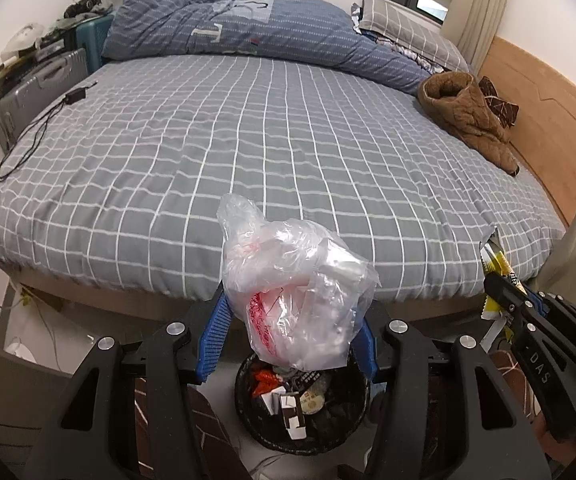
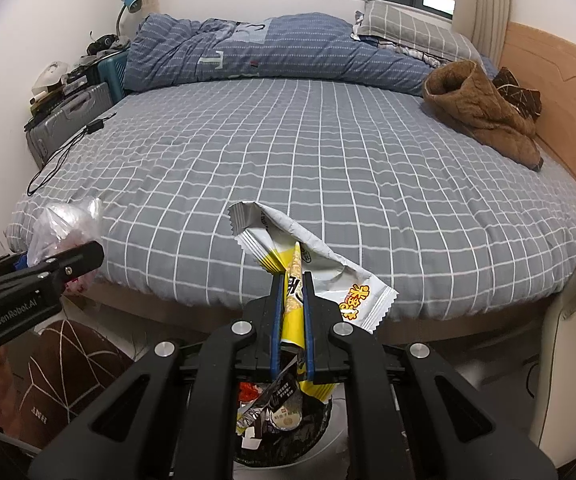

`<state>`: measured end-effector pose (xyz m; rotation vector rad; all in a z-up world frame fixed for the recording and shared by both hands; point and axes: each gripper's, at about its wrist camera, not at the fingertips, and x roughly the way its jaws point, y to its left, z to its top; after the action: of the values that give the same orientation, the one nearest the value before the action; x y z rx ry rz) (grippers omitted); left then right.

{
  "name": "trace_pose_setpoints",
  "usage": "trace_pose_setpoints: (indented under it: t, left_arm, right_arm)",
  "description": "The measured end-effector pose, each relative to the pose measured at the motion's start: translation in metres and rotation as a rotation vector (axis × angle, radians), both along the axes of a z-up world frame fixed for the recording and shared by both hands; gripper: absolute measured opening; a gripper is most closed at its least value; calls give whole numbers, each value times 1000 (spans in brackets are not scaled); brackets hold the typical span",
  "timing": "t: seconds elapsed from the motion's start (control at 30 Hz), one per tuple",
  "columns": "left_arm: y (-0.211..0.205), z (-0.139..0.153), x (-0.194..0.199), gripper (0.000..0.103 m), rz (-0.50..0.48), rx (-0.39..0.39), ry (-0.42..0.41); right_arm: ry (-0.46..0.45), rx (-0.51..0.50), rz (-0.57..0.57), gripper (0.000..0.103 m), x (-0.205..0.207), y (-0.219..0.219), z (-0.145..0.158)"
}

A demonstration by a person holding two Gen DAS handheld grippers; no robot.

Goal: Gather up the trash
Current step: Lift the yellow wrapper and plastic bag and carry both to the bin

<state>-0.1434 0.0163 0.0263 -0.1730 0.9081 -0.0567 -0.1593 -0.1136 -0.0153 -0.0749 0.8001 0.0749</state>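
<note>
You are standing at the foot of a bed [image 1: 248, 140] with a grey checked sheet, a claw tool in each hand, and a round black bin [image 1: 272, 428] sits on the floor just below both.

Your left claw [image 1: 292, 316] is clamped on a crumpled clear plastic bag [image 1: 296, 292] with red print; the blue pads press its sides, and the bag hangs directly above the bin's mouth. Your right claw [image 2: 292, 304] is closed tight on a yellow and white snack wrapper [image 2: 312, 268], which sticks up and fans out past the fingertips, with its lower end trailing toward the bin [image 2: 308, 436].

To finish this step well, I judge you should lower each claw closer to the bin's rim before letting go — both pieces are light and could drift or catch on the edge. The bag is bulky, so centre it over the opening. The wrapper may cling to the pads, so open wide and give it a moment to fall.

The bin is lined in black and already partly full: a red scrap, white folded card or paper, a small round lid or cup top with printing, and dark foil wrappers. Room remains, though the bag may sit high — how deep the bin goes cannot be told.
</note>
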Motion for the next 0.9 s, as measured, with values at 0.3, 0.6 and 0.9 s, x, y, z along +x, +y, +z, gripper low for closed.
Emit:
trace_pose_setpoints:
  t: [0.3,0.6,0.9]
  left_arm:
    - [-5,-26,-20,52,-9,15,29]
    - [0,-57,-33,52,-2,14,63]
    - [4,-94,-39,52,-8,9,103]
  right_arm:
    - [30,-2,-1,8,-19,-1,-22]
    - [82,3,2,8,-23,4,-52]
    - [150,-6,16,8,-24,14,-92]
